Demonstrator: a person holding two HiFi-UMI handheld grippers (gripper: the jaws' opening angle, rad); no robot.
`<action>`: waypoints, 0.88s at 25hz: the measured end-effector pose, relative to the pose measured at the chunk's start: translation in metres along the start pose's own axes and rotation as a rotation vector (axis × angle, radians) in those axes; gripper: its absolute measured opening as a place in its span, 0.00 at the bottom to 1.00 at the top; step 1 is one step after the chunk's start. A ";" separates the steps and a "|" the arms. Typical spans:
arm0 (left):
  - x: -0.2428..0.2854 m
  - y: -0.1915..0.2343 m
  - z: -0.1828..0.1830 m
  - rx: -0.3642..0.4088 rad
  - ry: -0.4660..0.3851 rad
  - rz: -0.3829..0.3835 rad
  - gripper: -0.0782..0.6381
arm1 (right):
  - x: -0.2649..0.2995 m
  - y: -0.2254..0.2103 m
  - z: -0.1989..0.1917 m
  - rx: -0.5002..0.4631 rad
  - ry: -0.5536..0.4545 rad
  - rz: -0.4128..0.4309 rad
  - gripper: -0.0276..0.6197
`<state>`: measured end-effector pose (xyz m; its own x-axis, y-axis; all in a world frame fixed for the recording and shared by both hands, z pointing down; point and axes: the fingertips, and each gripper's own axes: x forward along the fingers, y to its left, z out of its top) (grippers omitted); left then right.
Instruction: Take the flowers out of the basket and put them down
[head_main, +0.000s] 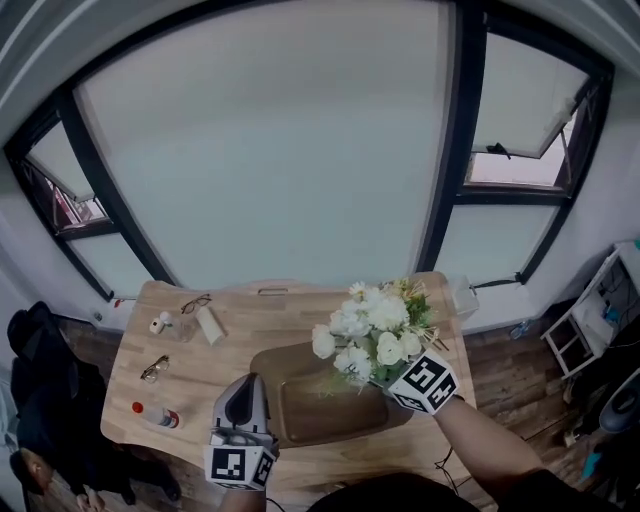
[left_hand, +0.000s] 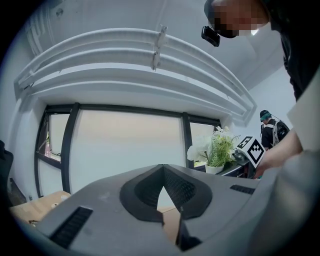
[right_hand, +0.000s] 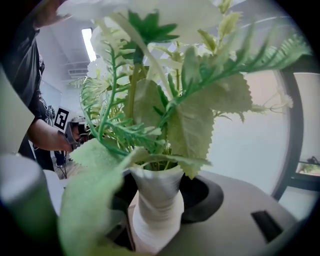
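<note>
Lifting is the step I judge to be in hand: the flowers (head_main: 372, 330) hang above the far right part of the brown basket (head_main: 310, 420), and they look clear of it rather than resting in it. My right claw (head_main: 390, 378) is closed on the small white vase (right_hand: 159, 200) at the foot of the bunch, with the jaws pressing its ribbed sides and the leaves spilling over the camera. The bunch stands roughly upright. My left claw (head_main: 245, 392) sits low at the near left edge of the basket, beside it, whether touching I cannot tell. Its jaws are drawn together with nothing between them, so it carries no load.

What comes next, as I read it, is a sideways carry to bare wood on the table (head_main: 250, 320), then a gentle lowering until the vase base sits flat. Open space shows left of the basket and behind it. I would keep the vase upright, since the top-heavy bunch could tip on release.
</note>
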<state>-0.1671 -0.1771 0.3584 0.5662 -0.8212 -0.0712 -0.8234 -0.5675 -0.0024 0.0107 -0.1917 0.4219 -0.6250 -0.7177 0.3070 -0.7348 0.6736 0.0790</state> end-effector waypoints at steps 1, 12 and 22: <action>0.005 -0.004 0.000 -0.001 -0.002 -0.015 0.11 | -0.005 -0.004 0.001 0.001 0.000 -0.015 0.45; 0.051 -0.048 0.003 -0.003 -0.011 -0.148 0.11 | -0.065 -0.050 0.002 0.047 -0.020 -0.153 0.45; 0.078 -0.090 0.002 -0.005 -0.009 -0.227 0.11 | -0.112 -0.076 0.000 0.033 -0.004 -0.236 0.45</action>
<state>-0.0488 -0.1894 0.3510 0.7368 -0.6716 -0.0783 -0.6744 -0.7382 -0.0142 0.1367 -0.1629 0.3819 -0.4361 -0.8552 0.2800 -0.8688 0.4812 0.1166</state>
